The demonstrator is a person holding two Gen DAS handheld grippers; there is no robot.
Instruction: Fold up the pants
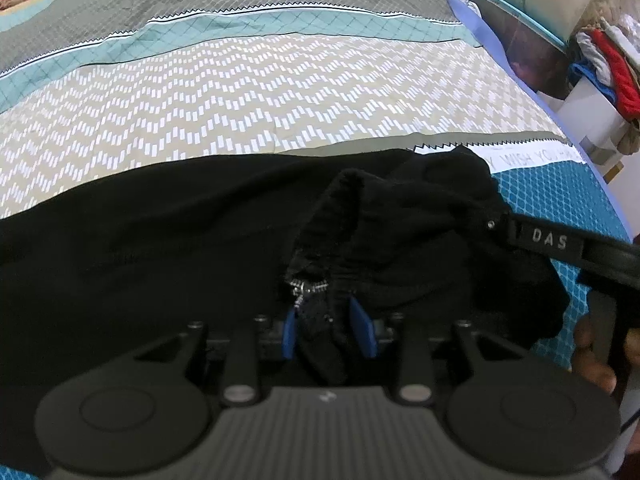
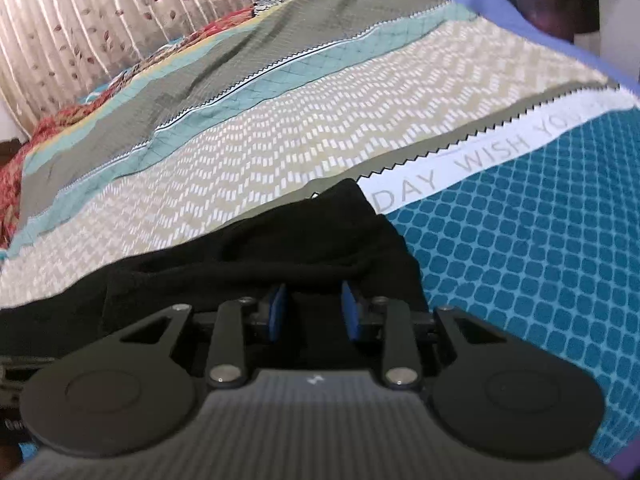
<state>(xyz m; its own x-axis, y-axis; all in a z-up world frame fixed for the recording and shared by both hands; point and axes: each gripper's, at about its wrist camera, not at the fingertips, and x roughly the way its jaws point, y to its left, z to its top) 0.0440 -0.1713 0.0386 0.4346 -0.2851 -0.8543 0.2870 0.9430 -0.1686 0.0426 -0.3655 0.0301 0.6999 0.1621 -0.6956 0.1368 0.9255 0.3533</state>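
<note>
Black pants [image 1: 160, 240] lie spread across a patterned bedspread [image 1: 240, 92]. My left gripper [image 1: 326, 328] is shut on a bunched part of the waist beside a small metal zipper [image 1: 304, 292], with the cloth pinched between its blue pads [image 1: 290, 334]. My right gripper [image 2: 312, 308] is shut on another fold of the pants [image 2: 280, 240], and the black fabric drapes over its blue pads [image 2: 276, 312]. In the left wrist view the right gripper [image 1: 496, 226] reaches in from the right and holds the waist edge raised off the bed.
The bedspread [image 2: 520, 240] has teal, beige zigzag and olive bands and a lettered white strip [image 2: 480, 160]. Its purple edge [image 1: 500, 52] runs along the right. A pile of clothes [image 1: 608, 64] sits beyond it. A curtain [image 2: 80, 20] hangs behind. A hand [image 1: 592, 352] holds the right gripper.
</note>
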